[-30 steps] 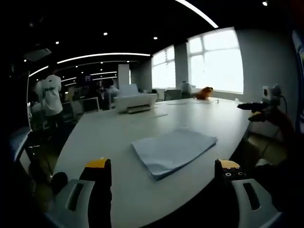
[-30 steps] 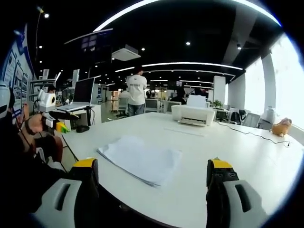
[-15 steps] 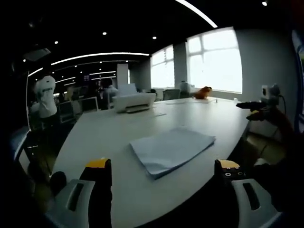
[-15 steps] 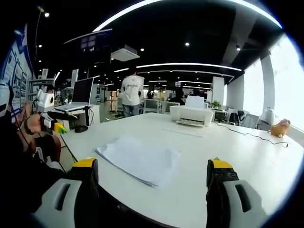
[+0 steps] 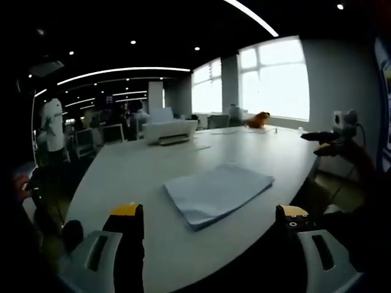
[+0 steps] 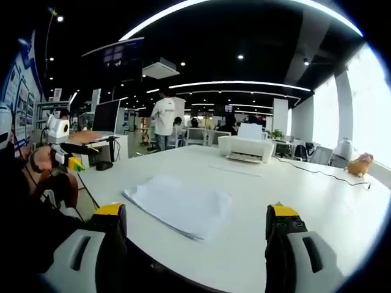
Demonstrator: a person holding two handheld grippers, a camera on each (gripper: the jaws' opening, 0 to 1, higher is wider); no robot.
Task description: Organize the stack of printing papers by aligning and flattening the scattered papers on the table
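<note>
The white table (image 5: 134,168) is spanning most of both views, its near edge curving just ahead of each pair of jaws. The stack of papers (image 5: 217,192) is lying flat on it near that edge, sheets slightly fanned at the corners; in the right gripper view the stack of papers (image 6: 177,204) is sitting left of centre. The left gripper (image 5: 208,223) is hovering level off the table edge, jaws standing wide apart and gripping nothing, well short of the stack. The right gripper (image 6: 195,223) is hovering likewise, jaws spread wide and empty, pointing across the table. In the left gripper view the other gripper is reaching in from the right margin, dark and small; its jaw spacing is hard to read there. A white printer (image 5: 170,130) is sitting at the far end of the table, with a loose sheet just in front of it. A person in a white shirt (image 6: 162,119) is standing beyond the table. A small orange object (image 6: 359,163) is resting near the far right window; its shape is too blurred to identify.
</note>
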